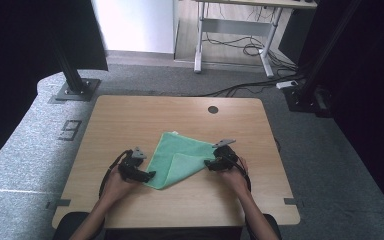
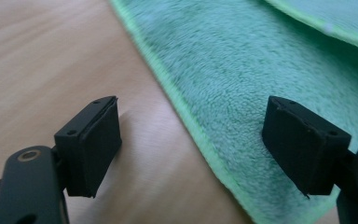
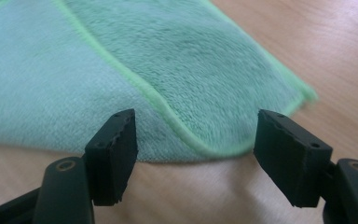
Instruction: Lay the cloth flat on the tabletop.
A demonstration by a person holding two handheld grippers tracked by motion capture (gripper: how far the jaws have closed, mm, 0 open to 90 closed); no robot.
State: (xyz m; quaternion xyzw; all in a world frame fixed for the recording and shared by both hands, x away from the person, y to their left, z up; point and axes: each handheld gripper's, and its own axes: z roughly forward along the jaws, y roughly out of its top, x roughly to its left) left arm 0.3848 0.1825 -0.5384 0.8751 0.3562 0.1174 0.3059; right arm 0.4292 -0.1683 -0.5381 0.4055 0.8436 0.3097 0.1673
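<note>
A green cloth [image 1: 180,159] lies folded on the wooden table [image 1: 130,120], one flap laid over its lower right part. My left gripper [image 1: 149,175] rests at the cloth's near left corner, open, its jaws straddling the cloth's stitched edge [image 2: 200,135]. My right gripper [image 1: 208,164] sits at the cloth's right corner, open as well, and the folded corner [image 3: 200,140] lies between its jaws. Nothing is clamped by either one.
A round cable hole [image 1: 213,109] sits in the table near the far edge. Black frame posts [image 1: 72,75] stand on the carpet behind the table, with a desk frame and cables [image 1: 240,45] farther back.
</note>
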